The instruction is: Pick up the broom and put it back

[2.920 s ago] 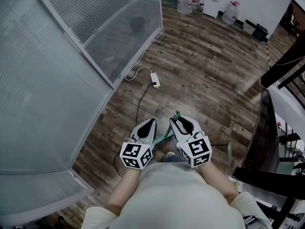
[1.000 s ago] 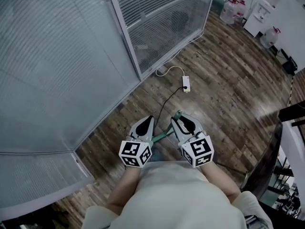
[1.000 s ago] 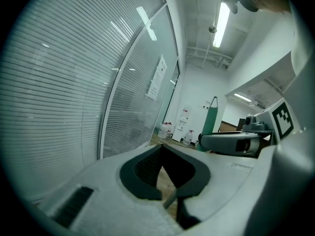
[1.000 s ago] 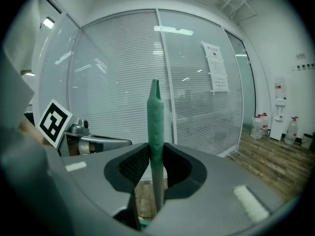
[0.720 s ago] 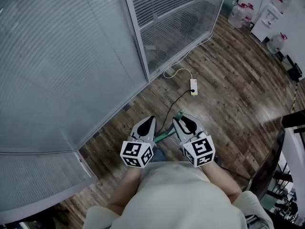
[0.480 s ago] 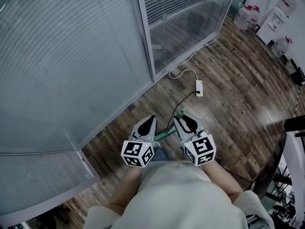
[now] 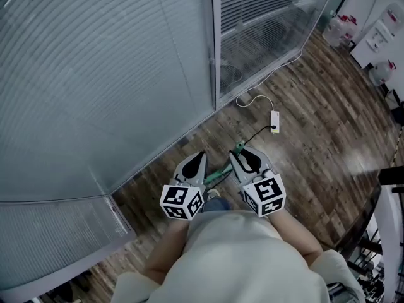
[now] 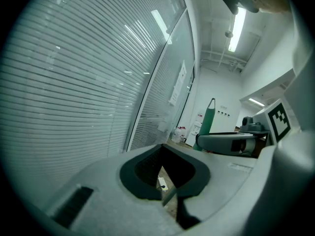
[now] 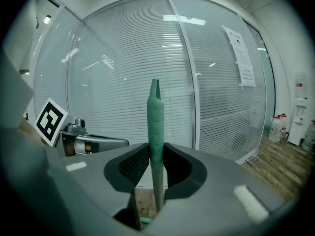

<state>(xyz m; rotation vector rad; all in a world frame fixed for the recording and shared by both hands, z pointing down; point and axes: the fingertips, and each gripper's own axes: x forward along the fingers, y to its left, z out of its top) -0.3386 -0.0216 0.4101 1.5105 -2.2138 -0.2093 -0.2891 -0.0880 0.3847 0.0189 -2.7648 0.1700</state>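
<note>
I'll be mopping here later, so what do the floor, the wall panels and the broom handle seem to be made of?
Floor: dark brown wood or wood-look laminate, semi-gloss; plank seams, grain and a pale glare show.
Wall panels: glass, smooth, with thin horizontal blinds behind; ceiling lights reflect in them.
Broom handle: probably green plastic or rubber, matte; it tapers with faint moulded ridges.
</note>
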